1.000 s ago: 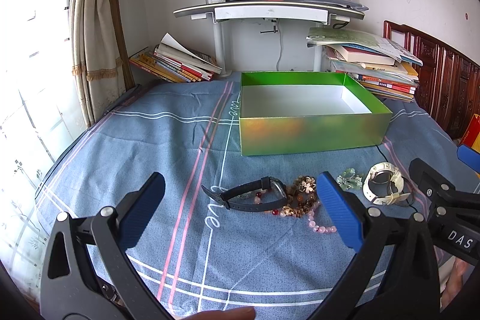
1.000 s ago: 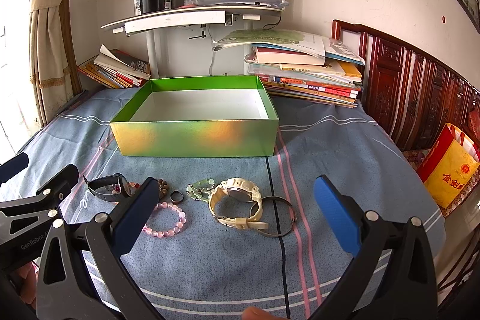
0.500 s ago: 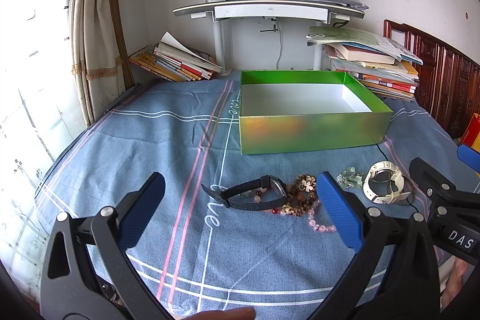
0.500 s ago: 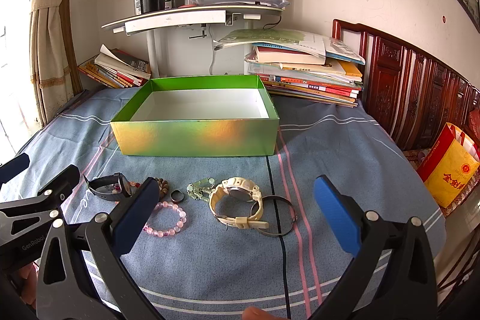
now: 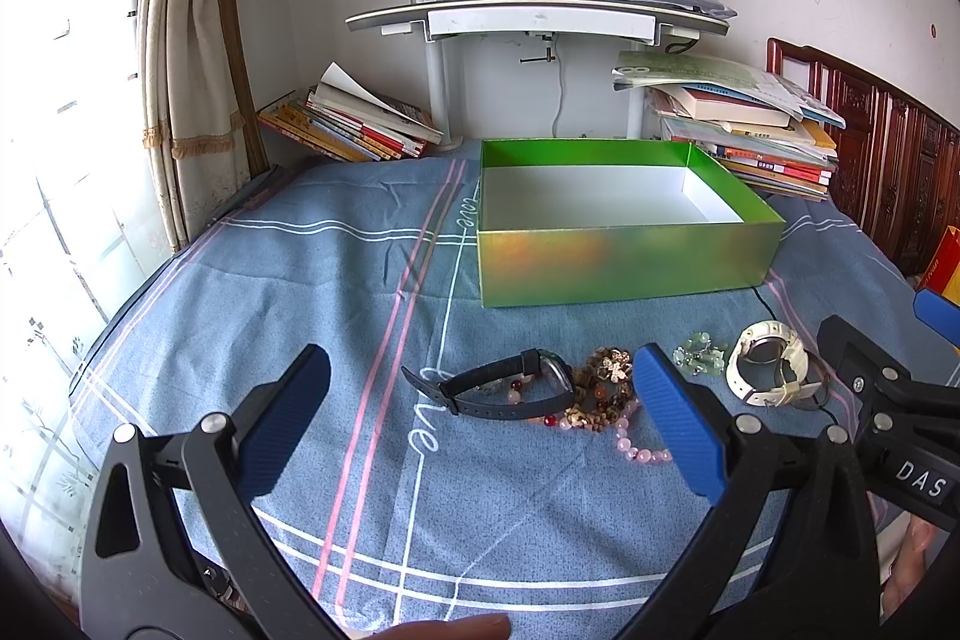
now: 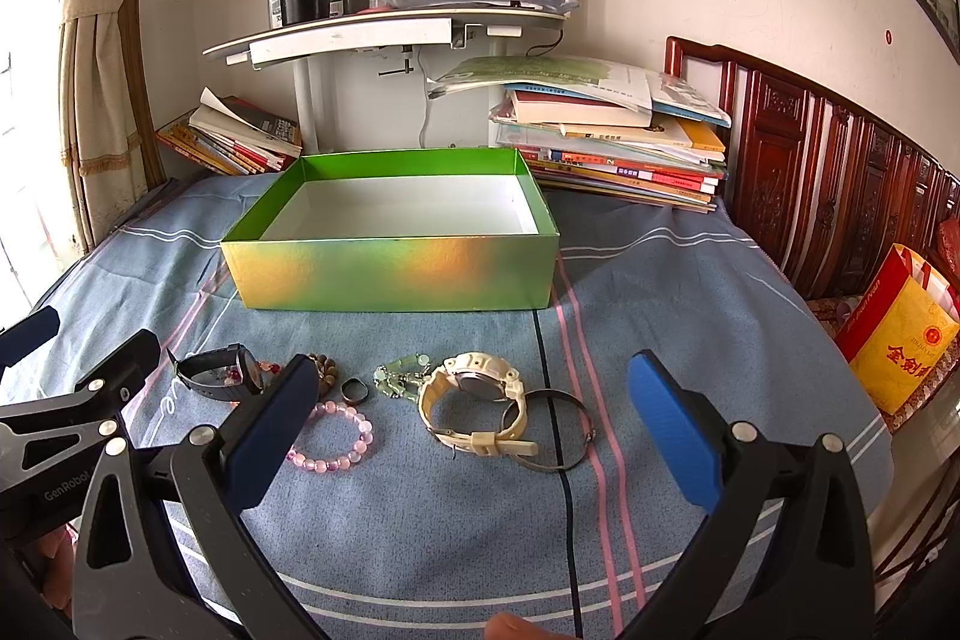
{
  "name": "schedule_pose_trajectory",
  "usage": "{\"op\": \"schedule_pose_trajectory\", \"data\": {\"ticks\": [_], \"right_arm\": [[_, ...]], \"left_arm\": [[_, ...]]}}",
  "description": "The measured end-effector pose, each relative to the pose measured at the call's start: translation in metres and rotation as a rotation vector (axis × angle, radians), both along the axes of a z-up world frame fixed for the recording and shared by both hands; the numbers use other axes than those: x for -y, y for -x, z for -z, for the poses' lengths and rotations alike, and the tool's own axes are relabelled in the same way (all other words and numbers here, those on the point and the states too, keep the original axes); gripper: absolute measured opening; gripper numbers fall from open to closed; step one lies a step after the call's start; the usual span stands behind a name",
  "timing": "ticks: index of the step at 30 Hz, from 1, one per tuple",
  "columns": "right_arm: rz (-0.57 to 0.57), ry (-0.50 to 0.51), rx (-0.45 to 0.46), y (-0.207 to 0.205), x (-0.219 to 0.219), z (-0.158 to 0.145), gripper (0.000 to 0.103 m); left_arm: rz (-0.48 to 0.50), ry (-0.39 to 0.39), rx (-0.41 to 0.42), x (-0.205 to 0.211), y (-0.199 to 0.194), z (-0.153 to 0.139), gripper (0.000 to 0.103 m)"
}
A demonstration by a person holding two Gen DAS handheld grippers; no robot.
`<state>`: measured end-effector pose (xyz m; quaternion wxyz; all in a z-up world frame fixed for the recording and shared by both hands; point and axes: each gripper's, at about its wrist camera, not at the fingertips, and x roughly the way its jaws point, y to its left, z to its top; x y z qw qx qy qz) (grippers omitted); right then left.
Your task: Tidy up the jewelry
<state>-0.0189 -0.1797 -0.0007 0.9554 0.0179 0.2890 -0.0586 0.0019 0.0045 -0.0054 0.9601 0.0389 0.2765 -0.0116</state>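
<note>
The jewelry lies in a loose row on the blue striped bedsheet (image 6: 660,280), just near of the open green box (image 6: 390,274), likely laid out there so each piece can be lifted straight over the low front wall. The box is empty, its white floor bare, so by the look of it no piece has been sorted yet.

Both grippers hover low over the near edge of the bed, side by side, each aimed at the row. The left gripper (image 5: 480,424) has its jaws spread wide and empty, framing the black watch (image 5: 510,388). The right gripper (image 6: 474,430) is likewise spread and empty, framing the white watch (image 6: 474,400). That split suggests each hand will take the pieces on its own side.

Counted from the right wrist view: two watches, one pink bead bracelet (image 6: 333,439), one brown bead bracelet (image 6: 324,370) partly hidden by a jaw, one dark ring (image 6: 354,391), one pale green bead piece (image 6: 399,376), and one thin metal bangle (image 6: 558,430) lying against the white watch. A few red beads under the black watch are too hidden to tell.
</note>
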Motion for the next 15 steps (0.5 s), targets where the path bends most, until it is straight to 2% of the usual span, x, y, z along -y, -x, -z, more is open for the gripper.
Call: {"op": "schedule_pose_trajectory", "data": {"ticks": [15], "right_arm": [[-0.001, -0.001, -0.003, -0.0001, -0.0001, 0.0004, 0.101]], "left_arm": [[0.0, 0.0, -0.002, 0.0002, -0.001, -0.0007, 0.1]]}}
